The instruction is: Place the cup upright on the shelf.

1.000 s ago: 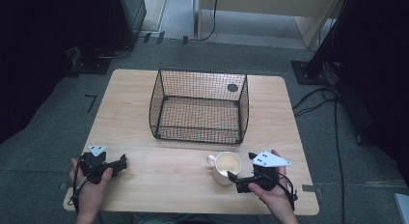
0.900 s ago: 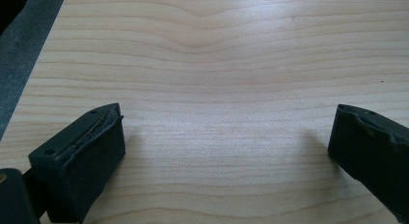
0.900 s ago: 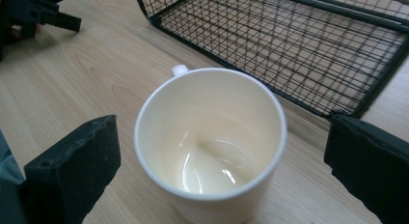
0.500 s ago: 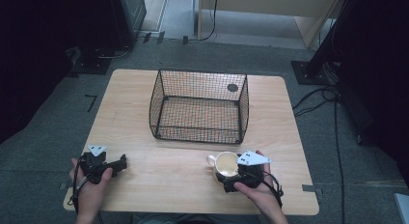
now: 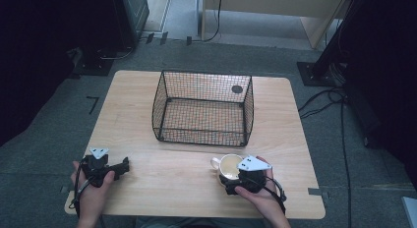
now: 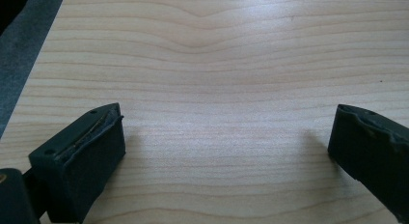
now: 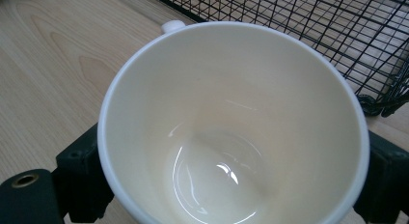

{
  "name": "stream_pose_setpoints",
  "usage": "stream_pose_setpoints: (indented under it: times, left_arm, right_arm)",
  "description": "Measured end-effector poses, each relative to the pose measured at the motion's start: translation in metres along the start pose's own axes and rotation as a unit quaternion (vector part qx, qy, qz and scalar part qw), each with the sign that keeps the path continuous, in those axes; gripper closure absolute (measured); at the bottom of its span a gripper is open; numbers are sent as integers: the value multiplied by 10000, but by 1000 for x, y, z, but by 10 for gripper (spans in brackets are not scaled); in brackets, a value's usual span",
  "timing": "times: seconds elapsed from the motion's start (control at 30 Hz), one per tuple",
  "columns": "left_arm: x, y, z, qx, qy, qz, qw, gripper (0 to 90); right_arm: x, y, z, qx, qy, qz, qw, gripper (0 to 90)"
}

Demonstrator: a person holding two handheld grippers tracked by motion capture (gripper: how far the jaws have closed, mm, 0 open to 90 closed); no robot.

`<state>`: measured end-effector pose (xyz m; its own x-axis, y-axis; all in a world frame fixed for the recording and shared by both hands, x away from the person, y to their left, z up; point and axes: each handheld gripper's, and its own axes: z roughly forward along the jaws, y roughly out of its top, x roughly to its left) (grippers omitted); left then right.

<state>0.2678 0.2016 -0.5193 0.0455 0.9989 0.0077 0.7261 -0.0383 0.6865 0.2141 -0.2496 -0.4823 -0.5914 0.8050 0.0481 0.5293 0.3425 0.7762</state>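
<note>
One wooden surface (image 5: 147, 115) is carrying wire basket (image 5: 202, 108) | grey floor (image 5: 59, 115) is surrounding | left gripper (image 6: 226, 151) fingers are gaping wide | right gripper (image 7: 231, 185) fingers are flanking cup (image 7: 231, 122), grip undeterminable.

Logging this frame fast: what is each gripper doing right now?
Left gripper: open, jaws wide apart over bare table, holding nothing.
Right gripper: jaws on either side of the white cup; whether they grip it cannot be told.

Cup (image 7: 231, 137): glossy cream-white inside, white rim | basket (image 5: 202, 108): black wire grid | table (image 5: 147, 174): pale wood w/ wavy grain | gripper jaws: black | floor (image 5: 49, 139): grey, poss. carpet, too dim to tell
</note>
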Motion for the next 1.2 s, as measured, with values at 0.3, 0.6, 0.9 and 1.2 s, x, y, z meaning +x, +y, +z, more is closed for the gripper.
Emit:
stream_pose_setpoints:
  times: [0.3,0.6,0.9,1.2]
  left_arm:
    - [0,0,0,0,-8,12,10000,0]
    - [0,0,0,-1,-23,28,10000,0]
    - [0,0,0,1,-31,39,10000,0]
    - [0,0,0,-2,-33,36,10000,0]
  right_arm:
    - [6,9,-7,-75,31,-83,9999,93]
    - [13,19,-6,-69,130,-191,9997,94]
    - [11,31,-11,-316,283,-95,9991,94]
    - [10,48,-15,-445,258,-66,9987,94]
